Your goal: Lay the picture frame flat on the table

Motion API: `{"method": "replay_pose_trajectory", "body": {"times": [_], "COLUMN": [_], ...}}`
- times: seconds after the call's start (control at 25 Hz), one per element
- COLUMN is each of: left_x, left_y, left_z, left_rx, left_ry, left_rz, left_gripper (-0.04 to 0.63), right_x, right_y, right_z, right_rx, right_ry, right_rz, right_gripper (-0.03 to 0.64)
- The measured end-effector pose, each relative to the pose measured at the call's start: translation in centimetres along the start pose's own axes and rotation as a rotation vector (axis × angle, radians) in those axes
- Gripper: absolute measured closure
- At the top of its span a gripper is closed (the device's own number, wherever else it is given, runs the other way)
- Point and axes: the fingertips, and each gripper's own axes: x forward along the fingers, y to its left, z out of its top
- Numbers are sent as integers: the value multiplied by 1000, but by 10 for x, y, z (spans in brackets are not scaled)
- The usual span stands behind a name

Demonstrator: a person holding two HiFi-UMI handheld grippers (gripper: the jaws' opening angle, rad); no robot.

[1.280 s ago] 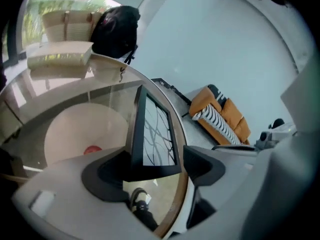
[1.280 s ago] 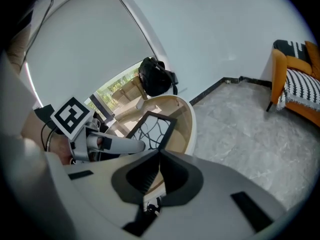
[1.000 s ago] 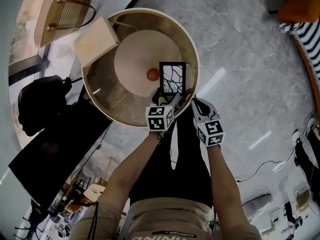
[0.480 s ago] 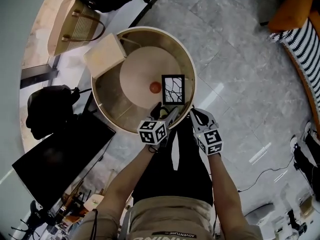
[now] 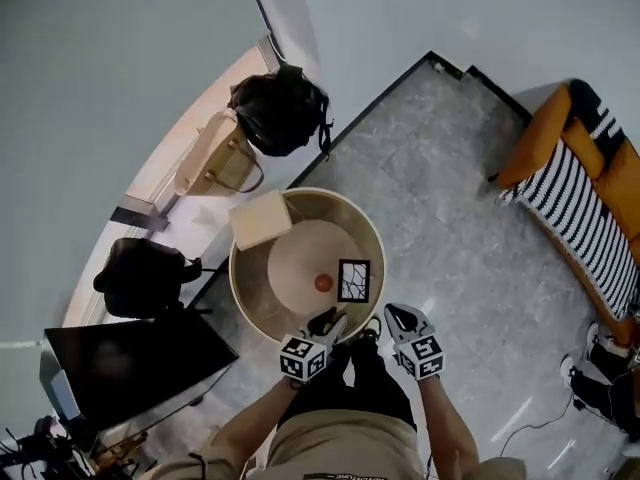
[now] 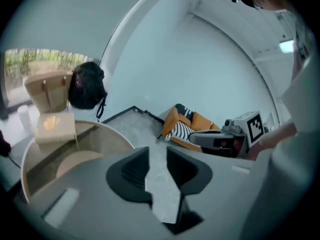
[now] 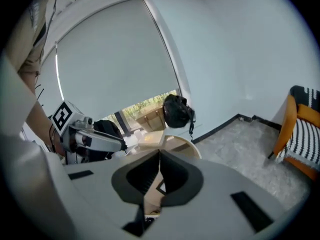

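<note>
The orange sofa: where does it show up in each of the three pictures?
Head view: sofa at the right edge.
Left gripper view: sofa near the centre.
Right gripper view: sofa at the far right, cut off.
Shared landmark: the round table.

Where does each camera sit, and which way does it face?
Head view: on the person's head, looking down at the table and flat picture frame; forearms, left tool and right tool show.
Left gripper view: on the left tool, facing past the table to the orange sofa; its jaws have just been closing, empty; right tool at right.
Right gripper view: on the right tool, facing the black bag by the window; left tool at left.
Shared: table and black bag in all three.
</note>
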Motion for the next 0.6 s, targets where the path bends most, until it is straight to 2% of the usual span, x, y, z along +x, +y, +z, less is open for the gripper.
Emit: {"method": "replay_pose_trajectory", "body": {"times": [0.04,0.08,0.2,0.36,0.48,0.6], "left_x": [-12,-23,-55,-88,-112,-133], "left_y": [-8,-16,-43,-58,-62,-70], "left_z": [16,31,71,120,145,176], "left_rx": [47,80,150,271,289,314], "left_ry": [-26,-50,-115,-197,-227,-296], "left_rz": [2,-10,-60,-38,-41,-33], "left_gripper": [538,589,589,589,589,589], "right_x": [-7,-13,-36,-58,-67,-76], "right_y": [8,18,46,65,85,102], "right_z": [16,31,69,122,162,195], "right_rx": [-20,-54,-194,-271,-291,-320], "right_ry": [-24,-46,-79,-147,-209,-256], "right_rz": [7,19,49,49,60,79], "right_gripper": [609,609,609,609,609,609]}}
